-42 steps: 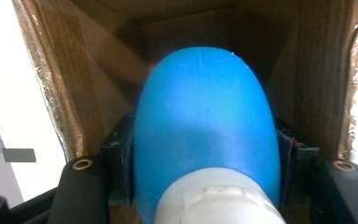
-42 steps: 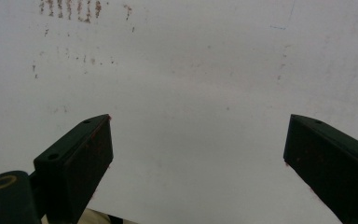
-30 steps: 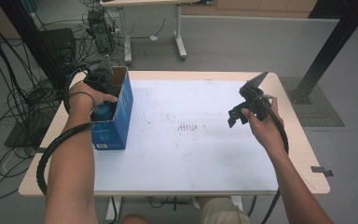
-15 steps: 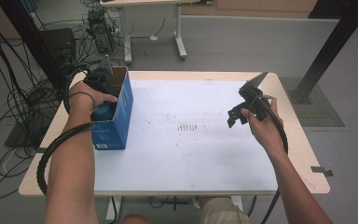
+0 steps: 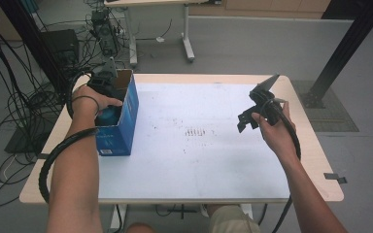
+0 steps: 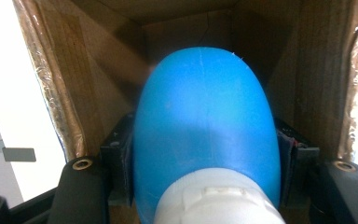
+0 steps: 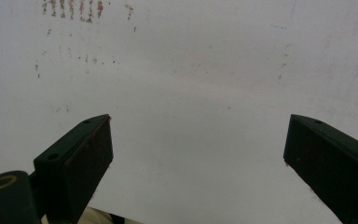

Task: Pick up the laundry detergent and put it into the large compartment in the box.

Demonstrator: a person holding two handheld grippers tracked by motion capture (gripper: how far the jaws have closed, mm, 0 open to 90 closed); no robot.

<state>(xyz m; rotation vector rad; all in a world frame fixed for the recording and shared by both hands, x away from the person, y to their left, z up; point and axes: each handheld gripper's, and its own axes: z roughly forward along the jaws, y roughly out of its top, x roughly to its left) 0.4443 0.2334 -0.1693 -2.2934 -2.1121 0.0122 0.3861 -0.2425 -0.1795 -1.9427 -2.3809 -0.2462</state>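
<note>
1 blue bottle (image 6: 205,130) half hidden, in box (image 5: 126,116)

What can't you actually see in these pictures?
- Blue bottle: its lower end, hidden in the cardboard box; left gripper view.
- Left claw: tips hidden in the box by the hand; high view.
- Box print: too small to read; high view.
- Right claw: body cut off by the bottom edge; right gripper view.

A box (image 5: 119,124) stands on the left part of the table (image 5: 199,165), and a bottle (image 6: 205,135) sits inside it, between the jaws of the left gripper (image 5: 108,82) reaching in from above. The right gripper (image 5: 255,111) hangs over the table's right part, well apart from the box.
</note>
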